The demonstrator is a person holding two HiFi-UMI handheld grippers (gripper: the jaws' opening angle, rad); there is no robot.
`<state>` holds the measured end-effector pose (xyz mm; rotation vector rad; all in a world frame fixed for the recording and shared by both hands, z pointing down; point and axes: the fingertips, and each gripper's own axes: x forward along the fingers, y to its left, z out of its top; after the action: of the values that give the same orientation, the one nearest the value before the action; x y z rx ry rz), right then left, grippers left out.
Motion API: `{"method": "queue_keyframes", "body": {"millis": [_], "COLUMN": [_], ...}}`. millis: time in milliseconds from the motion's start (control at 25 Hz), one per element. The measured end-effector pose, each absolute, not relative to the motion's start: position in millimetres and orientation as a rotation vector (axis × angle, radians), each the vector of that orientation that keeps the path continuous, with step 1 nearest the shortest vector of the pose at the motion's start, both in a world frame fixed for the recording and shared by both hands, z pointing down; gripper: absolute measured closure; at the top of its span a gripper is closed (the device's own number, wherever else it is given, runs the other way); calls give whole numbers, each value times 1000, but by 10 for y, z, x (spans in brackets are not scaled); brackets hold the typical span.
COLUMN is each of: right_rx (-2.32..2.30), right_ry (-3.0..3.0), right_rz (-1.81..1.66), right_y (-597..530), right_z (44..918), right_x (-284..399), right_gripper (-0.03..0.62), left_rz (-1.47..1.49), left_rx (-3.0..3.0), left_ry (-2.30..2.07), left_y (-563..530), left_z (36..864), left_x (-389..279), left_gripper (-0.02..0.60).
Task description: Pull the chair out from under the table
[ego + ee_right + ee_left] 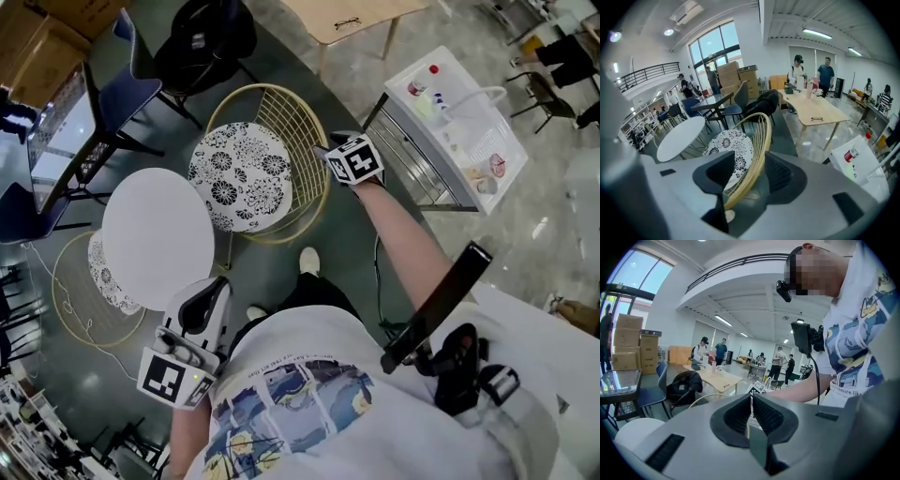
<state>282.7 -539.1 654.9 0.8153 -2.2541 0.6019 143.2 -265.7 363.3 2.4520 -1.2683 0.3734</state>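
Your right gripper point(749, 171) straddles the chair's point(246, 175) back rim point(760, 138) with its jaws released, not yet clamping, as that rim looks the handiest hold for dragging. The chair stands just beside the table point(155, 234), its seat seemingly clear of it. Your left gripper point(751, 401) hangs clenched, empty, near your body

Right chair point(298, 141): pale gold wire frame; cushion point(239, 175) white with black floral medallions. Table point(157, 236): plain white. Left chair point(80, 309): the same gold wire and floral cushion. Floor point(262, 281): dark grey-green. Shirt point(300, 375): white, with a blue-and-yellow print.
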Motion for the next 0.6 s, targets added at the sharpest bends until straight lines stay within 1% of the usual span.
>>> {"method": "queue_keyframes", "body": {"millis": [120, 320, 600], "right_rx": [805, 768, 783], "right_ry": [-2215, -2156, -2127], "right_rz": [647, 718, 816], "right_y": [-5498, -5572, -5665], "right_z": [6801, 7154, 7343], "right_x": [2844, 2803, 2713], "right_gripper": [399, 399, 399], "left_rz": [400, 399, 335], "left_rx": [2445, 2409, 2332], "left_ry": [-1271, -1301, -1315], "left_y": [-2670, -2662, -2673], "left_z": [3618, 3599, 3598], "left_x": [1450, 1396, 1243], "left_gripper": [571, 571, 571]}}
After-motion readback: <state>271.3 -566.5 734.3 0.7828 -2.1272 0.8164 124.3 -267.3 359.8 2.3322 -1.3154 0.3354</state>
